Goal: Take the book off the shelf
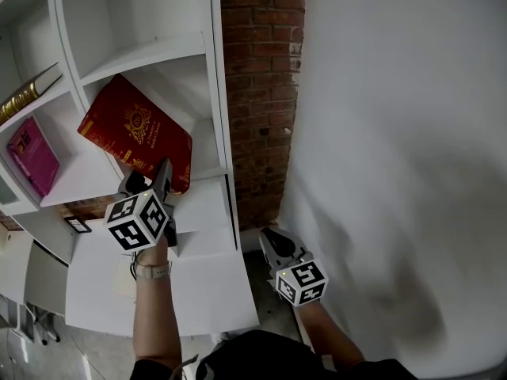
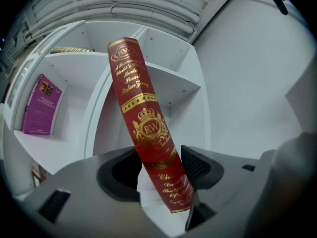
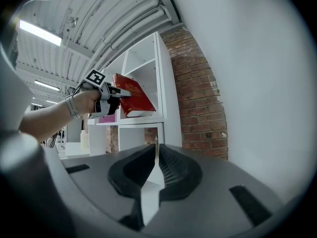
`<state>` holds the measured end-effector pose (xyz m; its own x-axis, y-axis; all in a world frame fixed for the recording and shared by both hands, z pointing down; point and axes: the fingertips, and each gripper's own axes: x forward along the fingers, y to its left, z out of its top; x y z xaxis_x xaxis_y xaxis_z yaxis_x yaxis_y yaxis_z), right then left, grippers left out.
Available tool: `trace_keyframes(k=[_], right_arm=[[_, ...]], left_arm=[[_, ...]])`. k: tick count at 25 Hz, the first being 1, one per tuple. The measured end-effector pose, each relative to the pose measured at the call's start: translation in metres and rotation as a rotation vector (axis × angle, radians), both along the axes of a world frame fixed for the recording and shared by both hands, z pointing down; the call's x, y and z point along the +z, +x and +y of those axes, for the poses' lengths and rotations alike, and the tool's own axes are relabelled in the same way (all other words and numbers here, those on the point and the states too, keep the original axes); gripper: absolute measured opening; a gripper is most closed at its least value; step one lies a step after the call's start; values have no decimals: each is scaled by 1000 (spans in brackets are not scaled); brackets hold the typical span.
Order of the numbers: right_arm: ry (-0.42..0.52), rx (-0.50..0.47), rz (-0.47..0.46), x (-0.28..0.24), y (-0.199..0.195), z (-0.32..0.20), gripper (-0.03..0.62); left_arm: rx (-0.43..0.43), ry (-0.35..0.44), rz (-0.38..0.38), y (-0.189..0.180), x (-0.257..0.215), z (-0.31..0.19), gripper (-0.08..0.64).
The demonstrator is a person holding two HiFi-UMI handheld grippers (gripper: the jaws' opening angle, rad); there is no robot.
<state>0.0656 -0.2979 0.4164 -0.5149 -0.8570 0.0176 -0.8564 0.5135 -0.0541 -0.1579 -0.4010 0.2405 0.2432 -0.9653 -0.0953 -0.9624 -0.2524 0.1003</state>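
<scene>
A thick red book [image 1: 135,129] with gold print leans tilted in the right-hand bay of a white shelf unit [image 1: 215,93]. My left gripper [image 1: 149,182] is shut on its lower end. In the left gripper view the book's spine [image 2: 143,128] runs up between the two jaws, and both pads lie against it. The right gripper view shows the same book [image 3: 132,99] at the shelf front, held by the left gripper [image 3: 106,100]. My right gripper [image 1: 273,240] hangs low beside the shelf. Its jaws [image 3: 156,157] are shut with nothing in them.
A purple book [image 1: 32,157] leans in the left bay, and a gold-edged book [image 1: 28,93] lies on the board above it. A brick column [image 1: 261,93] and a white wall [image 1: 396,133] stand right of the shelf. A white surface [image 1: 198,291] lies below.
</scene>
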Motion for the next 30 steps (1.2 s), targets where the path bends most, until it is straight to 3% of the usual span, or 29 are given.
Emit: trace_keyframes(k=[15,20,30], right_arm=[[-1,-113,30,4,-30,31,32],[-1,-165,42,6,-45,43,32],[9,-273,63,21,-82,73,32]], left_arm=[[-19,95,-1,-21,3,75,209],[-60,140,-1,-34,1,106,175],[-172,160,-84,-63,30,166,115]])
